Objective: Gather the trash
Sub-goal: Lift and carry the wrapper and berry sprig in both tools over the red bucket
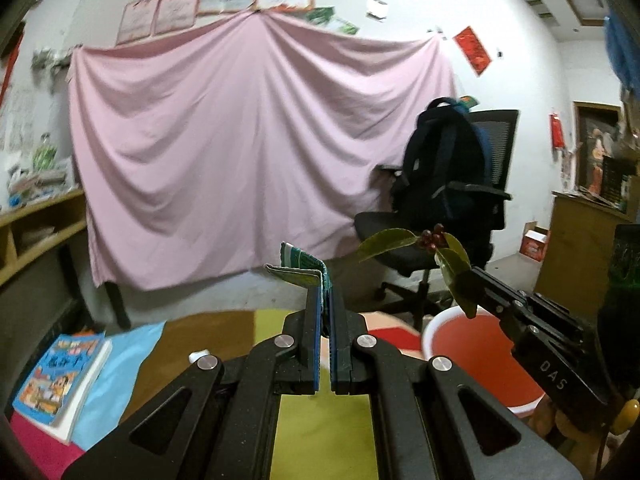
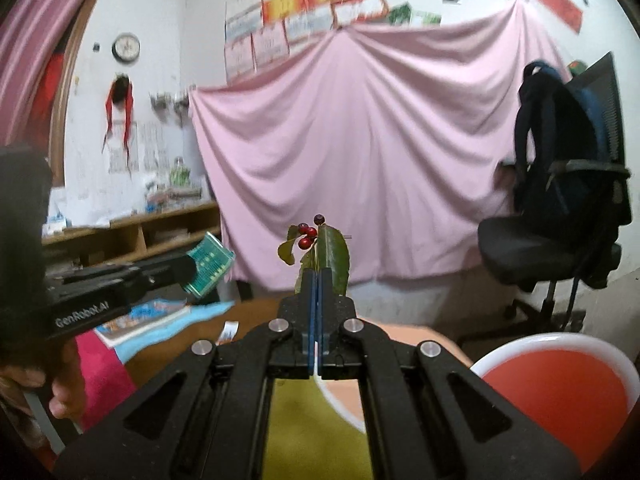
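**Both claws loaded, held above the table**

We see the left gripper clamped on a folded green wrapper, and the right gripper clamped on a leafy sprig with red berries. Both are up in the air. The sprig's stem is hidden between the pads; wrapper print is unreadable. The red basin sits low right, partly cut off. The table has patchwork covers and a book at left. Beyond it hang a pink sheet and stands an office chair with a backpack.
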{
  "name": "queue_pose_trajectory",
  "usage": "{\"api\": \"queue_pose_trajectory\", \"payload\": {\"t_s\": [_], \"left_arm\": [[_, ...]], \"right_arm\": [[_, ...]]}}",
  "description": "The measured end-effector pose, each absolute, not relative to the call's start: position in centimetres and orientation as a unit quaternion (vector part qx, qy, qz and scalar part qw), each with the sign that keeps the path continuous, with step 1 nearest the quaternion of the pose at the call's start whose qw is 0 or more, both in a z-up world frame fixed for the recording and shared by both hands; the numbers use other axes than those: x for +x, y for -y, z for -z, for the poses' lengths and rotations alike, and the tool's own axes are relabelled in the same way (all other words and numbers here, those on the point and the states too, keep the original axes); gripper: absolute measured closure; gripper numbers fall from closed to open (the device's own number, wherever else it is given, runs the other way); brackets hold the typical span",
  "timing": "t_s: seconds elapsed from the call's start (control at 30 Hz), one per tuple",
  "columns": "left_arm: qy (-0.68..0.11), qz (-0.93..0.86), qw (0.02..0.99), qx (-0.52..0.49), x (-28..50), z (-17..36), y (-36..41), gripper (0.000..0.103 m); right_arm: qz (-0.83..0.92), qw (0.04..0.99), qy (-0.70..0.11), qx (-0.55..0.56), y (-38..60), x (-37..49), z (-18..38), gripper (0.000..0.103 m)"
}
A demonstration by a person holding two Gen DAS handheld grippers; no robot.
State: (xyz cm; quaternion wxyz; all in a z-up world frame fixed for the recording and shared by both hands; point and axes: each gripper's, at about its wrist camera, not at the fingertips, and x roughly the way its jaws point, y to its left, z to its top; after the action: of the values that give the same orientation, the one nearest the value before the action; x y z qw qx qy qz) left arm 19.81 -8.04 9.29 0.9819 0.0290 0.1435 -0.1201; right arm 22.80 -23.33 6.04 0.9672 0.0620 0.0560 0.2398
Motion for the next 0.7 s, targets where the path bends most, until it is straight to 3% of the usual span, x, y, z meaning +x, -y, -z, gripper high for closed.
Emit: {"api": "queue_pose_trajectory", "payload": {"t_s": [0.37,0.7], "left_arm": [[-0.126,0.187,0.973,0.058,19.2,-9.8,15.8,0.101],[-0.153,0.242,0.957,0.055,20.0,-8.5,22.7,0.101]], "right_arm": [[-0.172,0.98,-0.023,0.1,30.5,20.3,-7.1,0.073],[-0.107,0.986,-0.049,0.115,35.7,20.0,-6.5,0.073]]}}
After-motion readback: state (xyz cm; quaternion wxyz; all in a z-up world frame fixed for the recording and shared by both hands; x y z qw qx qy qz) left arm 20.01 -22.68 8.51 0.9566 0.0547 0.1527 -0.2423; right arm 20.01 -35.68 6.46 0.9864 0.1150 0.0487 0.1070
